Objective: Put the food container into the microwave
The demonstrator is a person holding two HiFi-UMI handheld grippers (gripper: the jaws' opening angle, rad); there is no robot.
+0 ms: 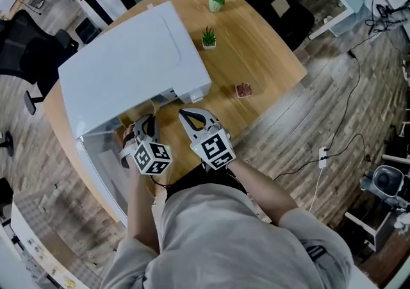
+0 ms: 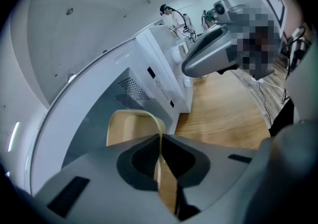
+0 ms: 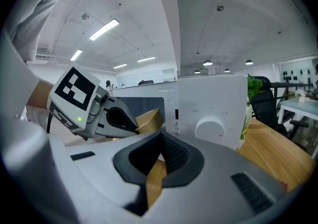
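Closest in, my left tool (image 2: 161, 137) is nipped nearly shut on the thin rim of the food container (image 2: 131, 127), and my right tool (image 3: 161, 141) pinches the rim's other side. Between them the container hangs just before the open front of the microwave (image 1: 128, 63), over the desk (image 1: 262, 57).

The head view looks steeply down on the microwave (image 1: 131, 66) from well above. The left gripper view looks along its front from very near. The right gripper view faces that front, almost level. All three share it.
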